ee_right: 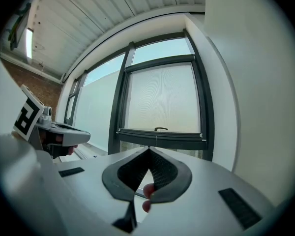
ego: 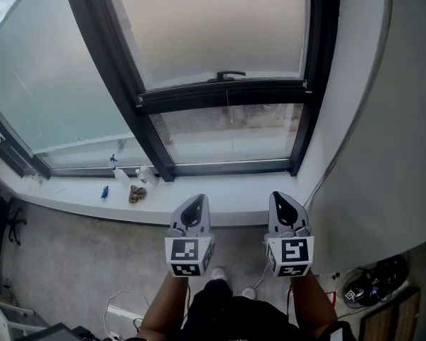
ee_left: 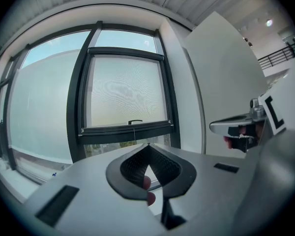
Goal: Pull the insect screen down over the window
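The insect screen (ego: 213, 27) covers the upper part of the dark-framed window. Its black bottom bar (ego: 224, 92) carries a small handle (ego: 231, 75), and a thin cord (ego: 228, 123) hangs from the bar. Below the bar, a strip of bare glass shows. My left gripper (ego: 196, 203) and right gripper (ego: 282, 199) are side by side over the sill, well short of the bar, both shut and empty. The left gripper view has the left gripper (ee_left: 147, 145) aimed under the handle (ee_left: 135, 122). The right gripper view shows the right gripper (ee_right: 148, 149) below the handle (ee_right: 161, 129).
A white sill (ego: 220, 197) runs under the window, with small bottles (ego: 121, 176) and a brown lump (ego: 136, 194) at its left. A white wall (ego: 383, 141) stands close on the right. Cables (ego: 124, 304) and a dark bag (ego: 369, 286) lie on the floor.
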Available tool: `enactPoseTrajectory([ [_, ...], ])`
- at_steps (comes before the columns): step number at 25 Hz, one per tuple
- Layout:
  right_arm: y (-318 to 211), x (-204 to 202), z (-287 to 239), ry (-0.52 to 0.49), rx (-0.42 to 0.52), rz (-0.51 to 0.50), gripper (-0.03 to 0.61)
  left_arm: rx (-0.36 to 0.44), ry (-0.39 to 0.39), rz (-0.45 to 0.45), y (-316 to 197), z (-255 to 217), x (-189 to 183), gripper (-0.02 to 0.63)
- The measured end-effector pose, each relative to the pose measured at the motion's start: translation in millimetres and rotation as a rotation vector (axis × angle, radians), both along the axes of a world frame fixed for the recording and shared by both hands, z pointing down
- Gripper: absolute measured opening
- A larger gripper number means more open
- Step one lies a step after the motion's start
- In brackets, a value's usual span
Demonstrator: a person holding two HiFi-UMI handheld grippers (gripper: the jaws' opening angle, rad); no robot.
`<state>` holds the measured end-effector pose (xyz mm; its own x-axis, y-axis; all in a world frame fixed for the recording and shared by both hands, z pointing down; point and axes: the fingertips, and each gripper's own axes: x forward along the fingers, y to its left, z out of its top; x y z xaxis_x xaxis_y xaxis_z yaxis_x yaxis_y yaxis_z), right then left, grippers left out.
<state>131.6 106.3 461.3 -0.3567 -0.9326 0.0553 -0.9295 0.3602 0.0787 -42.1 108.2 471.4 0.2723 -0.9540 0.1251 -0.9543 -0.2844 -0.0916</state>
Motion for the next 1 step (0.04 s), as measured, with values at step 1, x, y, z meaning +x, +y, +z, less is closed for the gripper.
enactPoseTrajectory([
  [1, -0.2, 1.9, 2.0, -0.014, -0.006, -0.002, 0.003, -0.001, -0.006, 0.001, 0.9, 1.3, 1.5, 0.003],
])
